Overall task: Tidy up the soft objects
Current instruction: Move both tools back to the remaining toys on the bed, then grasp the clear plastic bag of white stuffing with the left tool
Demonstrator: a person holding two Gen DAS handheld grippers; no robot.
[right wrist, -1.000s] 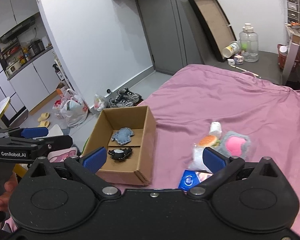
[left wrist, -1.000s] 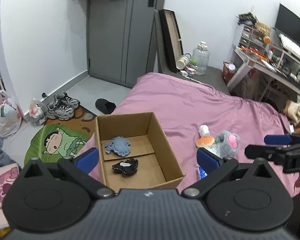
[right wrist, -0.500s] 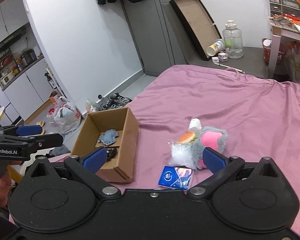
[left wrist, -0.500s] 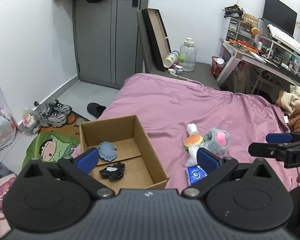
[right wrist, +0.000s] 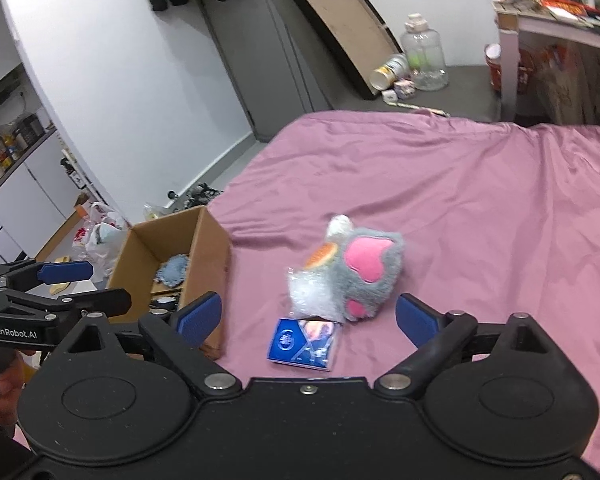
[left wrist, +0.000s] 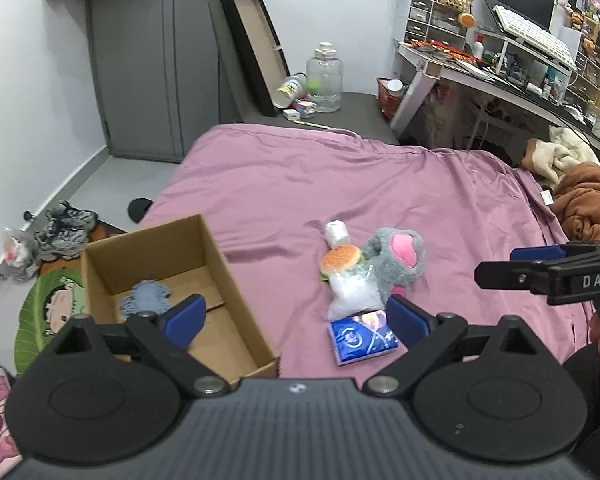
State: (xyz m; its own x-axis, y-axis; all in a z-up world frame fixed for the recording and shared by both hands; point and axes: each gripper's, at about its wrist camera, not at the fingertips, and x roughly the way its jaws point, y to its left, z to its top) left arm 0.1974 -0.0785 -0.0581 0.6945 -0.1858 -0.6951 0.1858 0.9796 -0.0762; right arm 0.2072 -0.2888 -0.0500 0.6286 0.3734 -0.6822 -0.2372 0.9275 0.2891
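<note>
Between the spread blue pads of the right gripper (right wrist: pixel 308 316), which hold nothing, lies one blue packet (right wrist: pixel 305 344) flat on the pink bedspread (right wrist: pixel 460 208); its print is too small to read. Just beyond it, at twelve o'clock, sits a tight cluster: one clear crinkly bag (right wrist: pixel 310 296), one grey plush paw (right wrist: pixel 366 276) with pink pads, one burger-shaped toy (right wrist: pixel 320 255) and one small white roll (right wrist: pixel 339 225), all touching or overlapping.

At nine o'clock from the cluster stands one open cardboard box (right wrist: pixel 208 248) on the bed's edge. Two soft things lie in it: a blue fuzzy piece (right wrist: pixel 174 274) and a dark one (right wrist: pixel 165 301), mostly hidden behind the finger.

From the left wrist view, the left gripper (left wrist: pixel 296 318) is also wide open and empty, its left pad over the box (left wrist: pixel 228 280) and its right pad beside the packet (left wrist: pixel 362 336). Only the blue piece (left wrist: pixel 146 298) shows inside the box here. The plush paw (left wrist: pixel 396 262), burger toy (left wrist: pixel 340 258), bag (left wrist: pixel 354 292) and roll (left wrist: pixel 336 232) sit at one o'clock from the jaws.

Each view catches the other tool at its edge: "GenRobot.AI" reads on the left one at nine o'clock in the right view, and "DAS" on the right one at three o'clock in the left view.

Farther out, one large clear jug (left wrist: pixel 325 78) stands on the grey floor at twelve o'clock, and one pair of sneakers (left wrist: pixel 62 230) at ten o'clock.
</note>
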